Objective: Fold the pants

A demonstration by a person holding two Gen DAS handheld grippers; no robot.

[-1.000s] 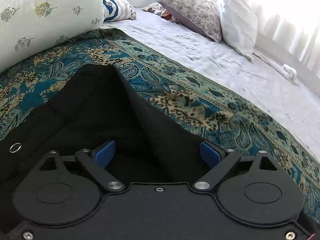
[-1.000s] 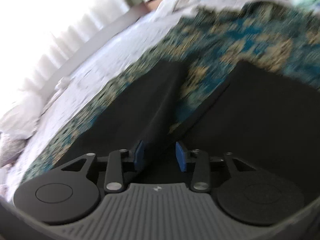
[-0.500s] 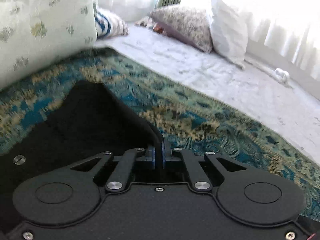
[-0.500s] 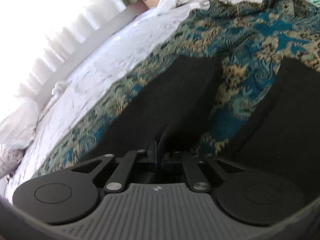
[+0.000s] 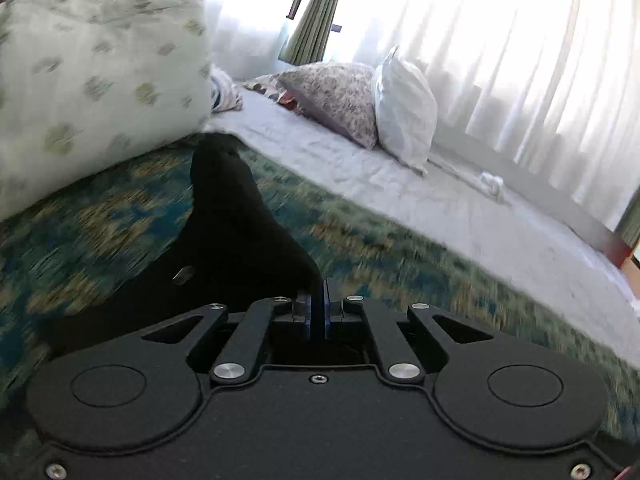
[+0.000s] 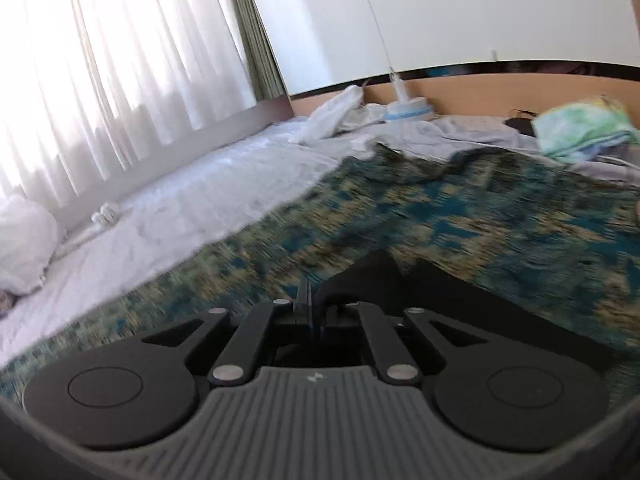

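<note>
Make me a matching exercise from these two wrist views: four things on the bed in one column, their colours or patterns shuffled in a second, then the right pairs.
Things:
1. pants
2. bedspread
3. sheet
4. big pillow

Colours:
A. plain white, wrinkled
B. pale with green floral sprigs
C. black
D. teal and gold pattern

Pairs: 1-C, 2-D, 3-A, 4-B.

Blown-out daylight through sheer curtains [image 5: 520,60], motion-smeared patterned bedspread [image 6: 460,216], fisheye bending at edges.
</note>
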